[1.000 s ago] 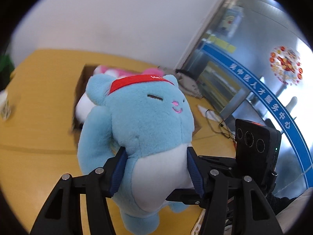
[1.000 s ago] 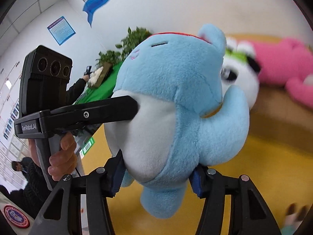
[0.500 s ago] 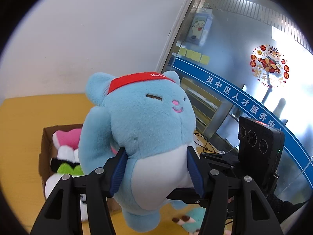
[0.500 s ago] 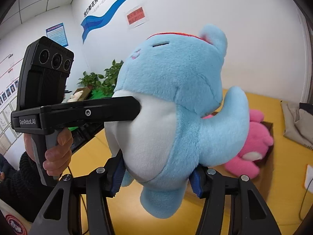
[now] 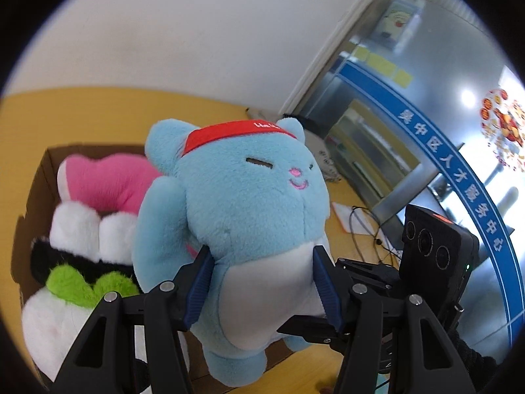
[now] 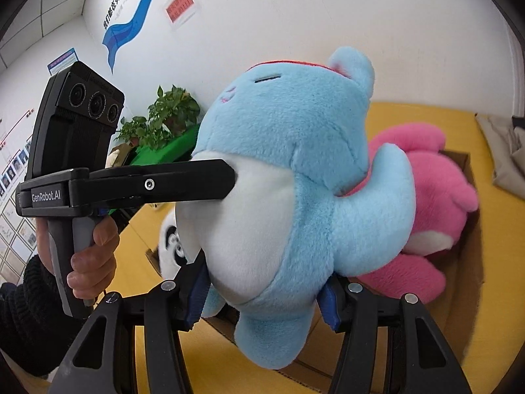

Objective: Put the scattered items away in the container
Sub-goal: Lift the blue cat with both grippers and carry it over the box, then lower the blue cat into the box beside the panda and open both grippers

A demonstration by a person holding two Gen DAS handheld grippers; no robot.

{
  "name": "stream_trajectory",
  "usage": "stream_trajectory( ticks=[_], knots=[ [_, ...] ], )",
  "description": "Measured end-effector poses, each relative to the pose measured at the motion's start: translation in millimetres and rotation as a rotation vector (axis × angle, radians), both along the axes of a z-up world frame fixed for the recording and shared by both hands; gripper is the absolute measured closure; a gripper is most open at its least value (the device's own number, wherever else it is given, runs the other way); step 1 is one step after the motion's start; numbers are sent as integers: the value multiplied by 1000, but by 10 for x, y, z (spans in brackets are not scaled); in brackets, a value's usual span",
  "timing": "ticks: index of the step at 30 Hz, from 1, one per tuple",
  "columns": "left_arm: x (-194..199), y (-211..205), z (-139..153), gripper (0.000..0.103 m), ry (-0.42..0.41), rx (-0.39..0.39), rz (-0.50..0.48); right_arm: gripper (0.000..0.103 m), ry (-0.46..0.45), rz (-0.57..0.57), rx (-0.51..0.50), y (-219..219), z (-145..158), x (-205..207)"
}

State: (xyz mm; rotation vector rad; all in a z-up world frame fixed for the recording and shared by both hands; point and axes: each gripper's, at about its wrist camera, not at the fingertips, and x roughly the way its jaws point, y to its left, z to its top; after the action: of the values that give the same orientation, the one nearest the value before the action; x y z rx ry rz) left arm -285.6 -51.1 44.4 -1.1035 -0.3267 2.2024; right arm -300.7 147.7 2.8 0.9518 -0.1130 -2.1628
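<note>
A blue plush cat (image 5: pixel 242 223) with a red headband and white belly hangs in the air, pinched from two sides. My left gripper (image 5: pixel 262 282) is shut on its belly, blue pads pressed into the fur. My right gripper (image 6: pixel 262 292) is shut on the same blue plush cat (image 6: pixel 295 197) lower down, from the other side. Behind and below it stands the open cardboard box (image 5: pixel 36 184), holding a pink plush (image 5: pixel 108 180) and a white, black and green plush (image 5: pixel 75 272). In the right wrist view the pink plush (image 6: pixel 436 216) fills the cardboard box (image 6: pixel 472 262).
The box stands on a yellow table (image 5: pixel 98 115). Papers and a cable (image 5: pixel 357 220) lie to the right of it, near a glass partition. A person's hand (image 6: pixel 88 262) holds the left gripper's handle. Folded grey cloth (image 6: pixel 502 154) lies at the far right; potted plants (image 6: pixel 164 115) stand behind.
Both grippers carried the blue plush cat sideways and slightly down toward the box, which has come closer and larger beneath it. Neither grip has altered.
</note>
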Motion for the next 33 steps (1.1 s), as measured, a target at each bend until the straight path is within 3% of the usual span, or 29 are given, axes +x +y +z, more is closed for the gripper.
stream_trajectory(
  ticks=[4, 8, 16, 23, 27, 30, 33],
  knots=[
    [-52, -23, -244, 46, -60, -33, 47, 41, -31, 19, 19, -96, -346, -162],
    [26, 66, -335, 46, -63, -90, 40, 40, -111, 31, -3, -123, -589, -252],
    [125, 89, -547, 46, -118, -105, 58, 36, -236, 59, -10, 35, -791, -199],
    [246, 313, -607, 36, -51, -283, 30, 18, -340, 34, 85, 27, -1059, -248],
    [376, 253, -456, 36, -18, -316, 84, 9, -297, 0, 72, 91, -928, -174],
    [557, 140, -248, 36, 53, -341, 138, 9, -246, -22, 64, 161, -677, -59],
    [748, -56, -46, 36, 58, -350, 207, 6, -172, -66, 79, 272, -395, 1]
  ],
)
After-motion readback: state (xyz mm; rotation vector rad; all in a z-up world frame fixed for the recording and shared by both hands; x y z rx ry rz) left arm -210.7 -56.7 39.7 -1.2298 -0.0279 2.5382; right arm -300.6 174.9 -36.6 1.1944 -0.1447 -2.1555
